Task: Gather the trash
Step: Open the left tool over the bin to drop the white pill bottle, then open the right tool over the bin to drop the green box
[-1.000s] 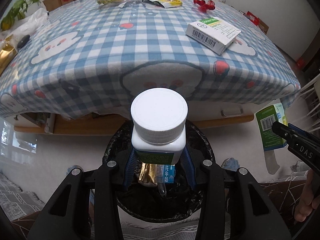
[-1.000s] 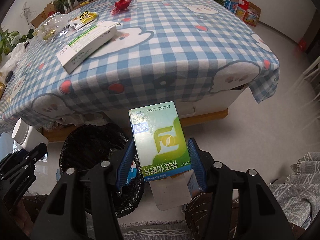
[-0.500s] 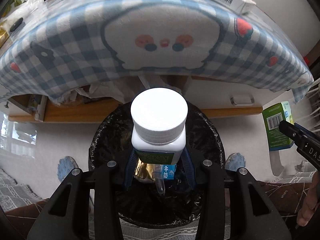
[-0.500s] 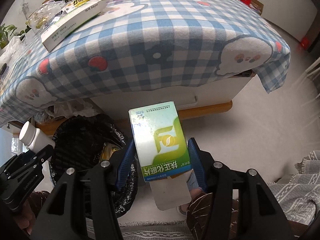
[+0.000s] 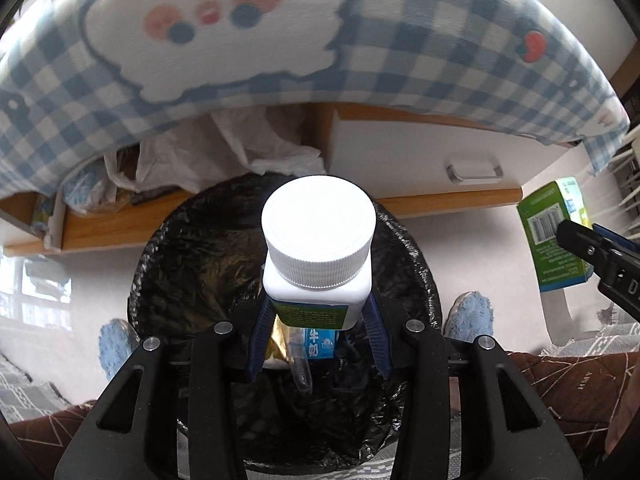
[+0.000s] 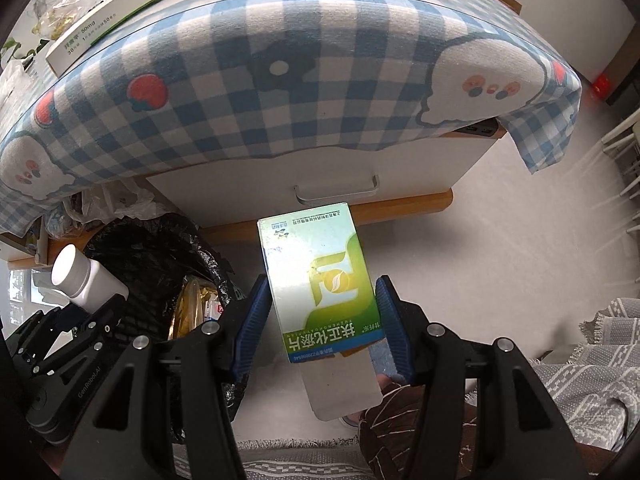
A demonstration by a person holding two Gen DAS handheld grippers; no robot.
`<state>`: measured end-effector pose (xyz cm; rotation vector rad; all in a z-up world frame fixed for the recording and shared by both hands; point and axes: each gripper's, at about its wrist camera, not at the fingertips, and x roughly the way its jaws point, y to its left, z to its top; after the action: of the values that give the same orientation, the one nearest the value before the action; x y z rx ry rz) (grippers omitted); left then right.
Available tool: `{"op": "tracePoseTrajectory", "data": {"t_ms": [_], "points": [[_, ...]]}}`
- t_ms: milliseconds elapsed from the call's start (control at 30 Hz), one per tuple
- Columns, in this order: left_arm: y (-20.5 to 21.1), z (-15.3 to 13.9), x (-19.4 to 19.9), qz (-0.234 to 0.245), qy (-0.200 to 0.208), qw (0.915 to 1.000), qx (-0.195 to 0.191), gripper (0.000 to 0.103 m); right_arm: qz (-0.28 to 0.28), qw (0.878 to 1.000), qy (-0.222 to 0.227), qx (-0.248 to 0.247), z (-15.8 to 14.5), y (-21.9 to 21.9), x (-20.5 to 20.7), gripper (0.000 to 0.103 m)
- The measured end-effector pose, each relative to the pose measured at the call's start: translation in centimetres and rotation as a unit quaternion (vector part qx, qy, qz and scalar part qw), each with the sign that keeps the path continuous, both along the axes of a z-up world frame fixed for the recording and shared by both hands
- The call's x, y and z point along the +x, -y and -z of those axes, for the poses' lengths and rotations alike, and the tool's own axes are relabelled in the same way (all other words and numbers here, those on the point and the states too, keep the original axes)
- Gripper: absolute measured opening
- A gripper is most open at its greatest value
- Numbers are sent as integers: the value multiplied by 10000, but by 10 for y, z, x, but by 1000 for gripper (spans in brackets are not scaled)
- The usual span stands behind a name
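- Pale floor (image 6: 500, 248) is seen below a low table draped with a blue-and-white checked cloth (image 6: 280, 92) printed with cartoon faces; a white drawer front (image 5: 440, 160) with a metal handle (image 6: 338, 194) sits under the cloth edge.
- Crumpled plastic bags (image 5: 256, 148) are stuffed on the wooden shelf beneath the table.
- A bin lined with a black bag (image 5: 192, 264) stands on the floor just before the table; gold foil and a small blue carton (image 5: 320, 342) lie inside.
- A long white medicine box (image 6: 116, 20) rests on the tabletop near its edge.
- The left gripper (image 5: 318, 328) is clamped on a white pill bottle (image 5: 318, 256), held directly above the bin opening.
- The right gripper (image 6: 324, 320) is clenched on a green-and-white medicine carton (image 6: 320, 280), held over bare floor just right of the bin, one flap hanging open.
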<state>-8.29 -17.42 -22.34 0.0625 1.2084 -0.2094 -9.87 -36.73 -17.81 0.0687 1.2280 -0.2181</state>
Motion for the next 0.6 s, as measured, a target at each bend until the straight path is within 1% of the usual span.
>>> {"op": "tracePoseTrajectory", "data": {"t_ms": [67, 133, 200, 233, 267, 367, 433, 500, 600], "points": [[0, -4, -1, -5, 87, 10000, -3, 43, -19, 10000, 16, 1, -1, -2, -1, 51], [0, -9, -1, -65, 143, 9999, -31, 56, -55, 10000, 51, 3, -4, -4, -1, 51], [-4, -15, -2, -92, 195, 9998, -42, 60, -109, 9999, 125, 37, -11, -8, -1, 51], [-6, -17, -2, -89, 211, 9997, -28, 66, -147, 9997, 170, 43, -15, -11, -2, 51], [-8, -22, -3, -91, 240, 9997, 2, 69, -187, 9996, 205, 53, -18, -14, -3, 51], [-21, -35, -8, -134, 427, 9990, 31, 77, -279, 9990, 337, 136, -29, -23, -5, 51], [-34, -45, -12, -241, 525, 9983, -47, 88, -323, 9984, 417, 194, -36, -28, -7, 51], [-47, -52, -16, -370, 629, 9973, -57, 93, -378, 9978, 485, 255, -42, -35, -8, 51], [-68, -60, -20, -508, 713, 9962, -48, 97, -473, 9968, 568, 299, -48, -48, -10, 51]]}}
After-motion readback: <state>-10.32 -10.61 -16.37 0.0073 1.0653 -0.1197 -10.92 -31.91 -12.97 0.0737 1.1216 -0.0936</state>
